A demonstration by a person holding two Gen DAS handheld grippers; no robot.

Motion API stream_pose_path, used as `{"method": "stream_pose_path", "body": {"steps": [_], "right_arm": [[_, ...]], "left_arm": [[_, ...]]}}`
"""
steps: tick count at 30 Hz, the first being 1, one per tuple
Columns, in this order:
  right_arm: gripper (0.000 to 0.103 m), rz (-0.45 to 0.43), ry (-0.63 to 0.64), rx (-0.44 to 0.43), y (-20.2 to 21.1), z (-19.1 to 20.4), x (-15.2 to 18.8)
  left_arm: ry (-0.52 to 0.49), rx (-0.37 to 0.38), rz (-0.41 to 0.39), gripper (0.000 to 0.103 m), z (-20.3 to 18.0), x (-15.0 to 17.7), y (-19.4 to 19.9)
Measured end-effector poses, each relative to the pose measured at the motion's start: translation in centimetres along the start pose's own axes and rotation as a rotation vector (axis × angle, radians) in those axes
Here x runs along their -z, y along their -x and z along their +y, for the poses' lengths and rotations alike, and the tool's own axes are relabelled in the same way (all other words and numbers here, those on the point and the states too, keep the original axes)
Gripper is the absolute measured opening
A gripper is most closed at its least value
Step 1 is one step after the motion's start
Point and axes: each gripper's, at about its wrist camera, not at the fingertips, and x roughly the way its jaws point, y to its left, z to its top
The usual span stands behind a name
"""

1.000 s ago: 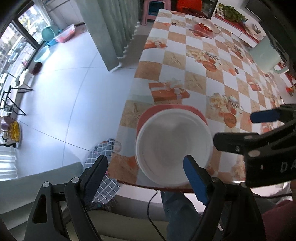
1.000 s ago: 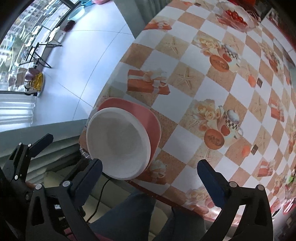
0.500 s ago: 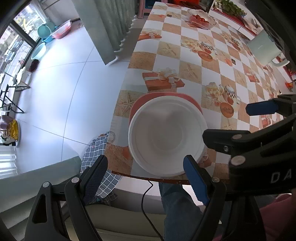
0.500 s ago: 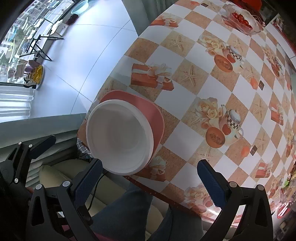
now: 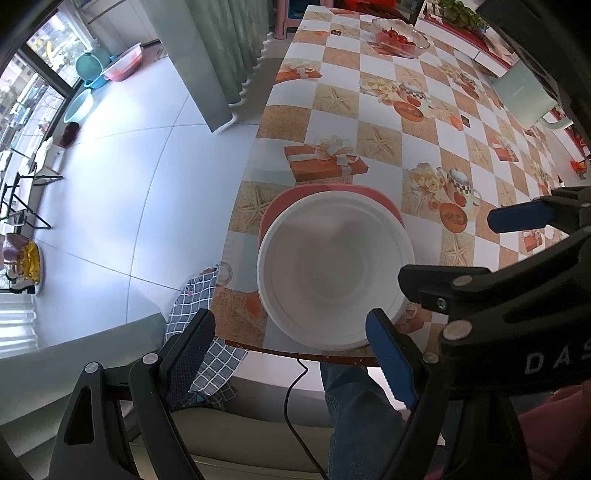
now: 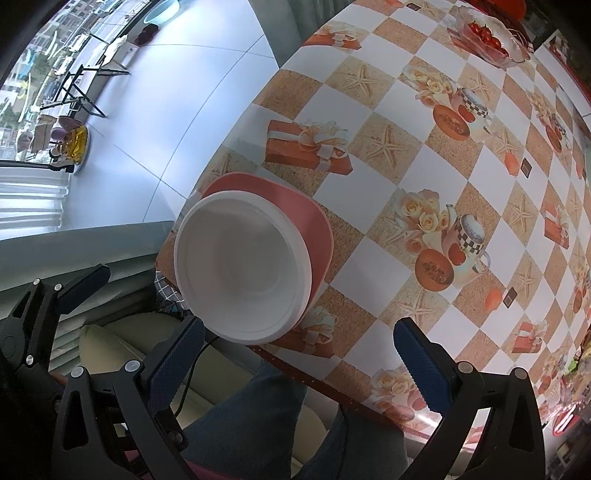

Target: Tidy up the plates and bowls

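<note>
A white bowl [image 5: 334, 266] sits on a pink plate [image 5: 332, 190] at the near left corner of the table; both also show in the right wrist view, the bowl [image 6: 240, 267] on the plate [image 6: 314, 225]. My left gripper [image 5: 291, 347] is open and empty, hovering above the table's near edge just short of the bowl. My right gripper [image 6: 295, 354] is open and empty, above the near edge to the right of the bowl. The right gripper's fingers [image 5: 517, 218] also appear at the right of the left wrist view.
The table has a checkered cloth [image 5: 388, 122] with printed gift boxes and starfish. A glass bowl of red fruit [image 5: 399, 35] stands far back and a pale green jug [image 5: 524, 96] at the right. A checked cloth [image 5: 207, 354] hangs below the near edge. The person's legs [image 6: 258, 417] are beneath.
Both grippers have drawn back and up from the bowl and plate, which now look farther away. The bowl and plate have not moved. Both stay open.
</note>
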Motion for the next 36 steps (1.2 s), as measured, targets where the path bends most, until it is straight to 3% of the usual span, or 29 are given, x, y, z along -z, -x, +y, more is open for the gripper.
{"method": "stream_pose_path", "body": {"steps": [36], "right_arm": [[0.103,0.014,0.018,-0.007,-0.52,0.47,0.36]], "left_arm": [[0.023,-0.005,0.007,0.086,0.46,0.53,-0.07]]}}
